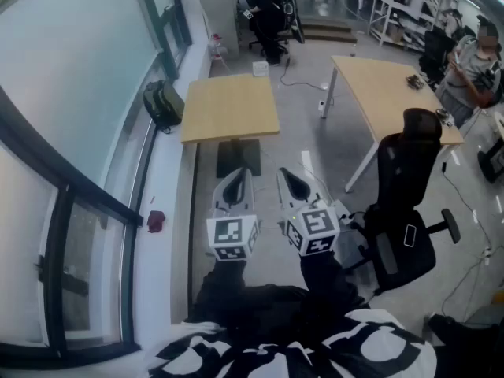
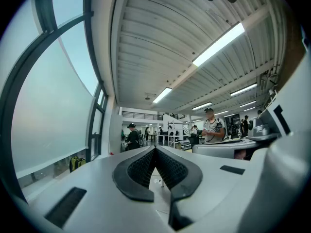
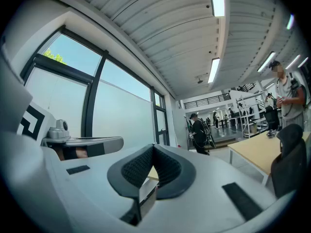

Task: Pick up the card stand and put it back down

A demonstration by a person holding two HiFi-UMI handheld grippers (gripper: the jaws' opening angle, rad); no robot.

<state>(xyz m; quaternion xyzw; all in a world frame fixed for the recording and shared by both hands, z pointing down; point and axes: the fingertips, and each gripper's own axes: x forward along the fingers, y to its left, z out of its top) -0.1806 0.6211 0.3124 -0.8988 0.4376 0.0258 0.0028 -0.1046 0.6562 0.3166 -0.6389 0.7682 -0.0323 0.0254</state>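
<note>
**Both grippers closed and level; card stand not located**

Left gripper [image 1: 239, 173]: held level in front of the person, on the left of the pair. In the left gripper view [image 2: 155, 148] the two dark ribbed pads meet at their tips, with nothing between them. Its marker cube [image 1: 232, 237] sits at the near end.

Right gripper [image 1: 285, 173]: held level just beside the left one, the two apart from each other. In the right gripper view [image 3: 153, 146] the pads likewise come together at the tips and grip nothing. Its marker cube [image 1: 315, 228] is at the near end.

Card stand: it cannot be made out in any of the three views, so its place relative to either gripper cannot be told.

Surroundings: a small wooden table [image 1: 230, 107] stands beyond the tips of both grippers, farther into the room. A larger wooden table [image 1: 378, 85] stands to the right and farther off. It carries some small dark items [image 1: 415, 81] near its far right edge, too small to identify. A black office chair [image 1: 405, 203] stands to the right of the right gripper, near the larger table. A dark backpack [image 1: 161, 103] rests against the window wall on the left. A small red object [image 1: 156, 220] lies on the sill, left of the left gripper. One person [image 1: 268, 6] is at the far end of the room and another [image 1: 472, 61] is at the far right.
</note>
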